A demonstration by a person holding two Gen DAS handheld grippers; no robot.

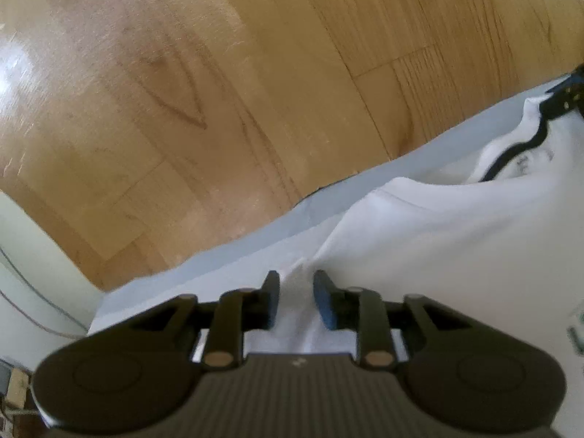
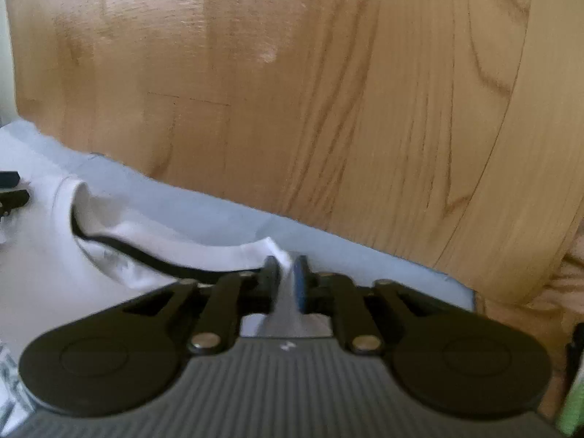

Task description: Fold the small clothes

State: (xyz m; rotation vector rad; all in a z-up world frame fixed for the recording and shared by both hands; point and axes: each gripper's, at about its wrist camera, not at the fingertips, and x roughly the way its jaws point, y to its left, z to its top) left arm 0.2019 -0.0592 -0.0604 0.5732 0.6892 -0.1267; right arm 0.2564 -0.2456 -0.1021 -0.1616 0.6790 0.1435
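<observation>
Garment: white T-shirt point(image 2: 43, 255) with black-trimmed neckline point(image 2: 120, 246), spread on a pale blue sheet point(image 2: 204, 211) over a wood-grain floor point(image 2: 328, 91); collar at 9 o'clock of the right wrist view, at 3 o'clock of the left wrist view
Step in hand: judged as pinching the shoulder edge on both sides ahead of the first fold
Doing it well: keep both pinches level and the hem between them taut; lift only enough to clear the sheet; carry both corners together so the fold line stays straight; avoid catching the blue sheet in the pinch
Right gripper point(image 2: 285, 266): clenched to a narrow slit on a raised peak of white fabric at 12 o'clock of its body, cloth tented between the pads
Left gripper point(image 1: 295, 284): jaws parted a moderate gap, a ridge of white cloth rising between them; contact with the pads not clear, so grasp unconfirmed
Other tool in sight: right gripper's fingertips at 3 o'clock edge of the left wrist view, near the collar; left gripper's fingertips at 9 o'clock edge of the right wrist view
Risk: uneven pull likely to skew the neckline
</observation>
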